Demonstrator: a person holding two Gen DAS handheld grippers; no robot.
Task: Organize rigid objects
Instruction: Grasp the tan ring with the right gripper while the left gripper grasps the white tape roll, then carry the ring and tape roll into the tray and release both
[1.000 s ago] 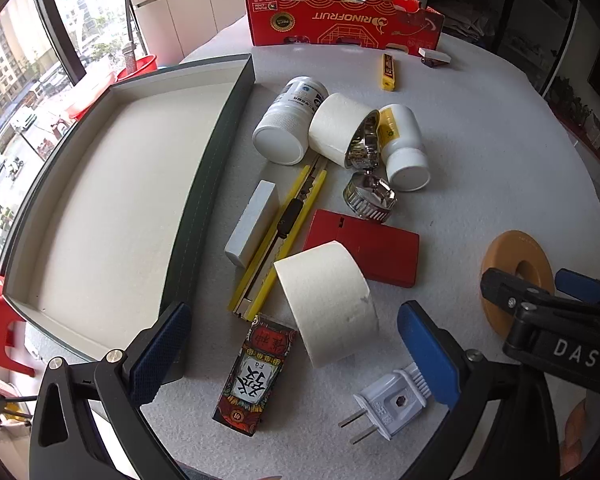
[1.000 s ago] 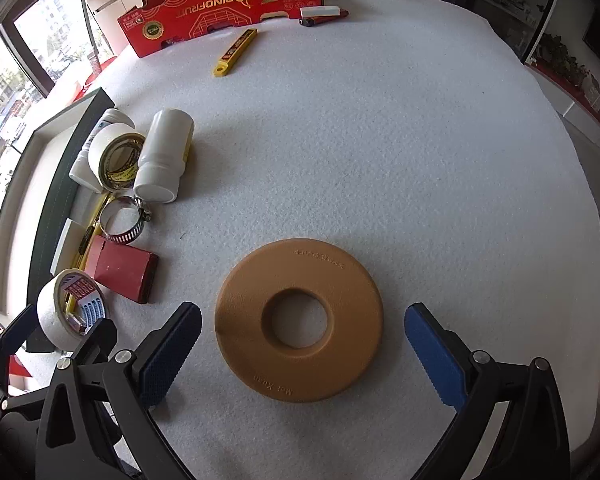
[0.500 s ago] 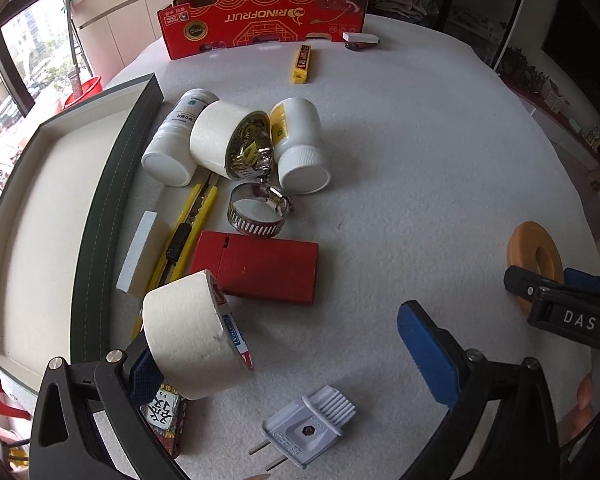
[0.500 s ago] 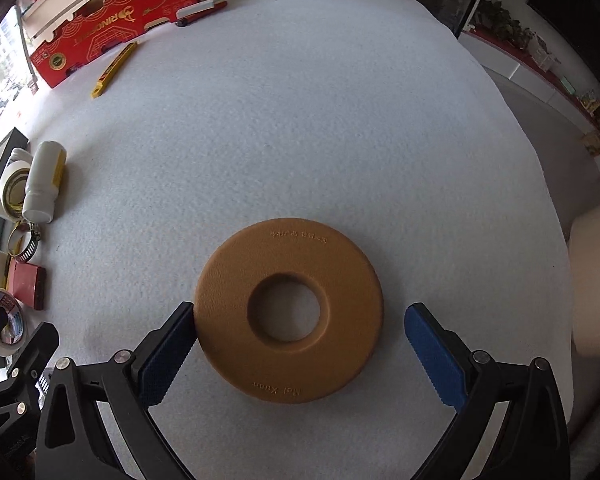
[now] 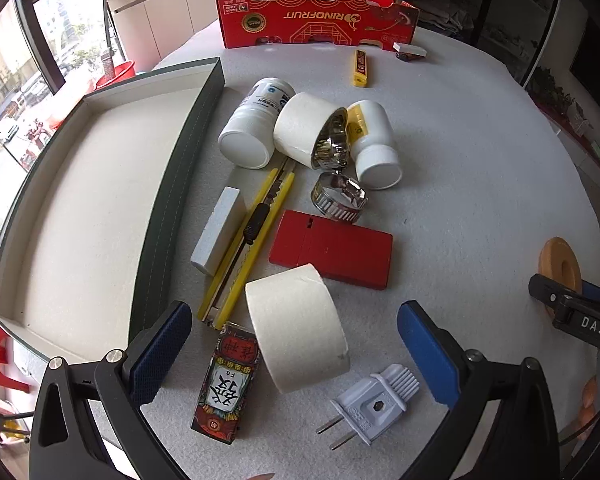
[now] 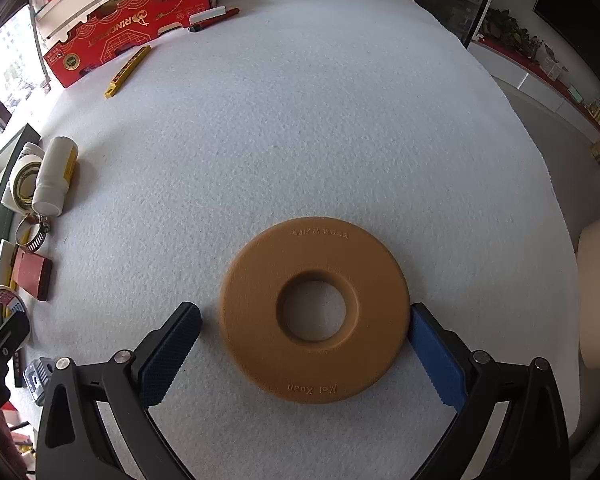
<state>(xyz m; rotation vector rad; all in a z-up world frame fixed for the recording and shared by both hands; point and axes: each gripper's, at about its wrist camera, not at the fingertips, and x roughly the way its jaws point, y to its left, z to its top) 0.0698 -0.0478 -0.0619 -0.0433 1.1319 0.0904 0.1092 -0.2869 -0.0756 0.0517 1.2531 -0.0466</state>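
The open tray (image 5: 80,208) lies along the bench's left edge, nothing in it. The masking tape roll (image 5: 296,328) rests on its side near the front edge between the left gripper (image 5: 292,356) fingers, spread wide apart. Centre before squeezing its curved sides. The right gripper (image 6: 304,344), also apart, straddles the tan ring (image 6: 314,310); one pad touches its rim.

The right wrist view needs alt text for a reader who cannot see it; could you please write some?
An open right gripper brackets a tan ring lying flat on a white felt table, its right finger at the ring's edge. Bottles, tape and a red box sit far left.
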